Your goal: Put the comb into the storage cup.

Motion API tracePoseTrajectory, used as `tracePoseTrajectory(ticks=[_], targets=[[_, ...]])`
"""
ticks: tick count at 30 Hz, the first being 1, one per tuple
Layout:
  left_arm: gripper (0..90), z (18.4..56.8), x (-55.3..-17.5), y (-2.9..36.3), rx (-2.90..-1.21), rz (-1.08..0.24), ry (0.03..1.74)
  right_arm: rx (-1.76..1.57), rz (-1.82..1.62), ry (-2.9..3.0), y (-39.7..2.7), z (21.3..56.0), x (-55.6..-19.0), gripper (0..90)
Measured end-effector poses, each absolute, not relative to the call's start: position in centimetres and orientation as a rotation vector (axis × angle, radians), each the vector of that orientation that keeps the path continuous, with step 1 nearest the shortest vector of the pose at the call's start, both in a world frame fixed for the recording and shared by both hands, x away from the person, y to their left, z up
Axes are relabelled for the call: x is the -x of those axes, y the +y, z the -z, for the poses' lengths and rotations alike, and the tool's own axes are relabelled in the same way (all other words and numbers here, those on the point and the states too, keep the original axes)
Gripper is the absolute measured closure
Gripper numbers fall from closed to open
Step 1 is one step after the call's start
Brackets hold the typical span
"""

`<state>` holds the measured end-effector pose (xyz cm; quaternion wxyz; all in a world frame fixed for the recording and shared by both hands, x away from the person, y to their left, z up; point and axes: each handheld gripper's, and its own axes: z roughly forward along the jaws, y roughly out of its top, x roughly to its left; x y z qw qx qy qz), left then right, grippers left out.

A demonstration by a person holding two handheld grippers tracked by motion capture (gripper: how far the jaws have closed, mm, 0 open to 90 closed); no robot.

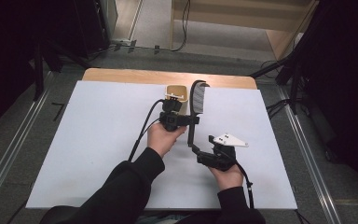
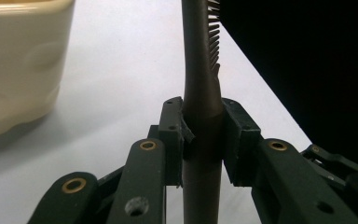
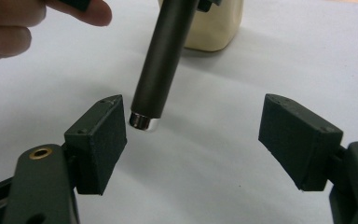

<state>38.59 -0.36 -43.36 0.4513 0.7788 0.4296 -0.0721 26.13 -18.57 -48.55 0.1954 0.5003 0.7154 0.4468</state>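
Observation:
A dark comb with a round handle and a toothed head is held above the white table sheet. My left gripper is shut on the handle; in the left gripper view its pads press both sides of the comb. My right gripper stands open just below the handle's end. In the right gripper view the comb's handle ends in a silver cap close to the left pad, untouched by either pad of that gripper.
A cream cup stands upright at the back of the sheet, just left of the comb's head, and appears as cup and cup. Fingers of the person's left hand are at upper left. Dark stands flank the table.

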Motion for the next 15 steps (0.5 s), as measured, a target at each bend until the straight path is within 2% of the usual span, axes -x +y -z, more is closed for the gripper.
tracePoseTrajectory(ticks=[15], targets=[[72.8, 42.7, -38.6, 0.8, -1.925, 0.169, 1.040, -1.385, -1.268, 2.073, -19.1, 48.5, -26.3, 21.5]])
